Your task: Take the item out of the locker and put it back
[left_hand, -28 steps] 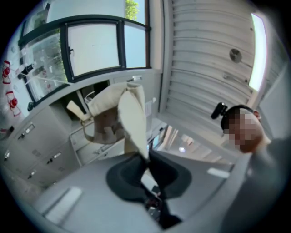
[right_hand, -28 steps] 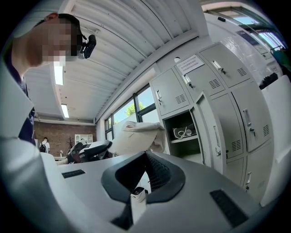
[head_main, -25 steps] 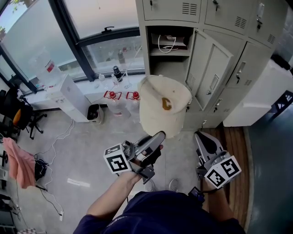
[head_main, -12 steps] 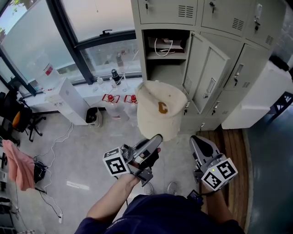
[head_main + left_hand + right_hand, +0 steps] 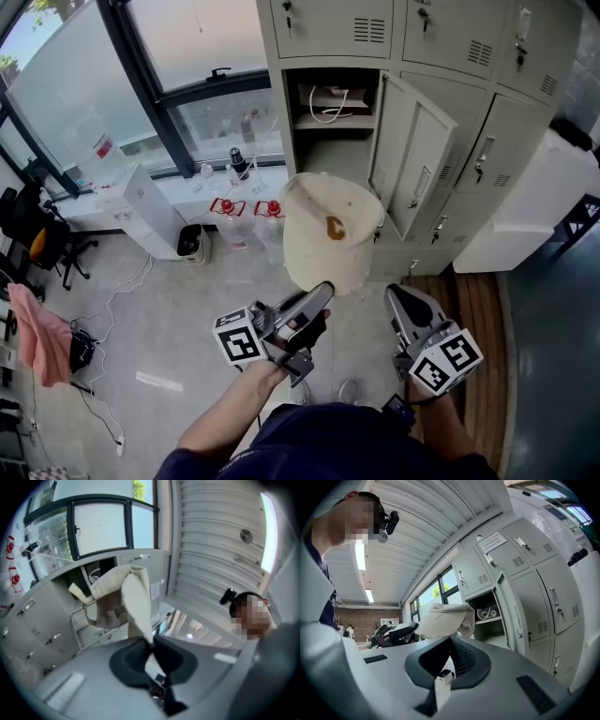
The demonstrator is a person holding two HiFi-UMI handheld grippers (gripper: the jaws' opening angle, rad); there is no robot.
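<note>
Your left gripper (image 5: pixel 323 289) pinches the rim of a soft, domed cream cap (image 5: pixel 328 234). The grey metal locker (image 5: pixel 328 150) stands open at twelve o'clock. Your right gripper (image 5: pixel 394 292) has its jaws pressed together, empty.

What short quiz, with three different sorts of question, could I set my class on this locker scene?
1. True or false: the cap lies inside the open locker.
2. Which gripper's jaws are shut on the cap's brim? A. left gripper B. right C. both
3. Fill in: on the locker's upper shelf lies a white ____.
Key: 1 false, it is held in front of the locker; 2 A; 3 cable.
</note>
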